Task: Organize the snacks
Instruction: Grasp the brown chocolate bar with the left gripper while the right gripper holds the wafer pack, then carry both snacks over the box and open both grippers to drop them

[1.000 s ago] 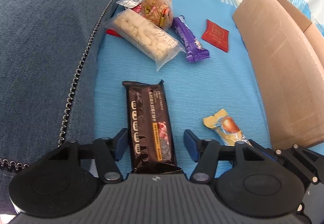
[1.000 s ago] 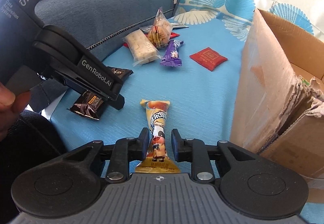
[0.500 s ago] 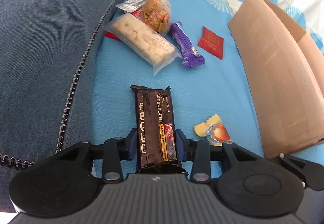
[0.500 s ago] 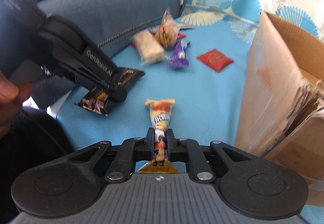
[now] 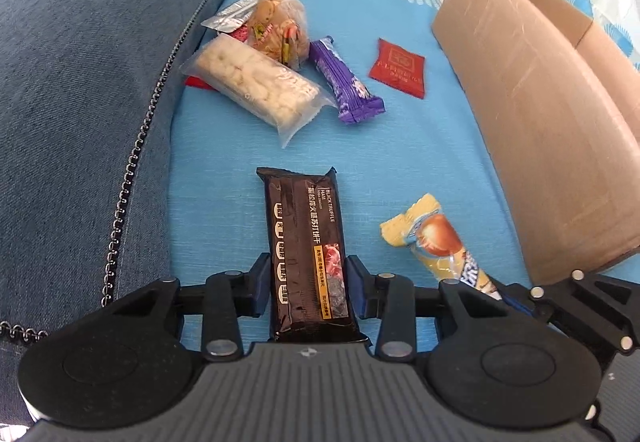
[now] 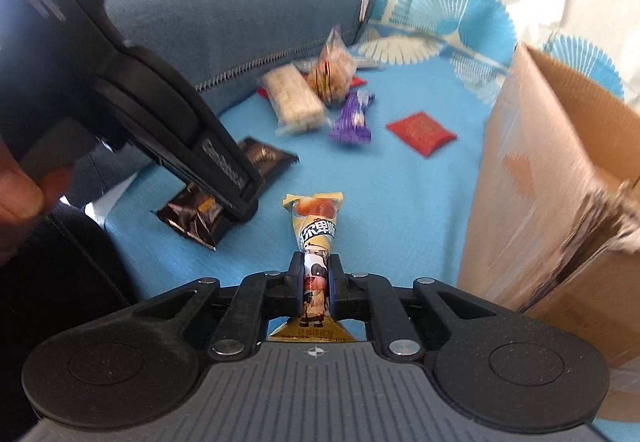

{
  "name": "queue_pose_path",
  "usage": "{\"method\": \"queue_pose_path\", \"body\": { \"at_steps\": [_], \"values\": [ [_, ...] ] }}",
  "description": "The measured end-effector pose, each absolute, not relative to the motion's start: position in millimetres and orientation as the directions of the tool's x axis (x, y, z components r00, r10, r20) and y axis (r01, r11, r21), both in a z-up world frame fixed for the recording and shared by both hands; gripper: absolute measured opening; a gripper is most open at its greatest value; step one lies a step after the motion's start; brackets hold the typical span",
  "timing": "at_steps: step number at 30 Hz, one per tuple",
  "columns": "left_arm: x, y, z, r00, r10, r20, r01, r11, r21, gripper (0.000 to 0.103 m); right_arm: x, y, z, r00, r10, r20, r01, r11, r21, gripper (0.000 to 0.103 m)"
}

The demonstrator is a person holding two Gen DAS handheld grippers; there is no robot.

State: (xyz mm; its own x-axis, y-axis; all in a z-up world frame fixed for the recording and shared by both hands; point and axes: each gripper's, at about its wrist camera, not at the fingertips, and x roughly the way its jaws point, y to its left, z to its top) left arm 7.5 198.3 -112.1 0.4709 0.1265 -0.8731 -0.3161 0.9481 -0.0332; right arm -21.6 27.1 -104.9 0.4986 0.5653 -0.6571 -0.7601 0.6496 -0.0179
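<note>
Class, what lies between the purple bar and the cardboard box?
In the left wrist view, a red packet lies between the purple bar and the cardboard box.

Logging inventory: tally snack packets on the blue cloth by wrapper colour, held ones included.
Black: 1
Yellow: 1
Purple: 1
Red: 2
Clear: 2
Silver: 1
Total: 8

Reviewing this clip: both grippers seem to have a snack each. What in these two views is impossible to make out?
- Cardboard box contents: left wrist view shows only its outer wall; right wrist view is blurred at the opening.
- Black cracker pack: near end hidden under the left gripper body.
- Red packet beneath the clear rice-cake pack: mostly covered.
- Yellow snack print: squeezed inside the right gripper, too small.
</note>
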Motion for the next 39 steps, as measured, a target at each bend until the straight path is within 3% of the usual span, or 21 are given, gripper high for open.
{"method": "queue_pose_path", "body": {
  "at_steps": [12, 21, 29, 36, 39],
  "values": [
    [-41, 201, -46, 0.69, 0.13, -0.712, -0.341, 0.926, -0.161, 0.042, -39, 10, -71, 0.591, 0.597, -0.542, -0.731, 0.681, -0.048, 0.011],
    [-69, 181, -22, 0.789, 0.174, -0.589, -0.313, 0.939, -0.142, 0.042, -47, -14, -47, 0.665, 0.573, -0.48, -0.672, 0.739, -0.05, 0.011],
    [-78, 178, -20, 0.829, 0.167, -0.534, -0.285, 0.947, -0.146, 0.042, -37, -46, -14, 0.731, 0.531, -0.428, -0.58, 0.814, 0.018, 0.011],
    [-83, 184, -18, 0.846, 0.154, -0.511, -0.287, 0.939, -0.191, 0.042, -18, -96, 42, 0.827, 0.488, -0.279, -0.494, 0.868, 0.054, 0.011],
    [-88, 188, -16, 0.854, 0.156, -0.496, -0.292, 0.933, -0.212, 0.042, 3, -122, 42, 0.862, 0.434, -0.262, -0.441, 0.897, 0.034, 0.011]
  ]
}}
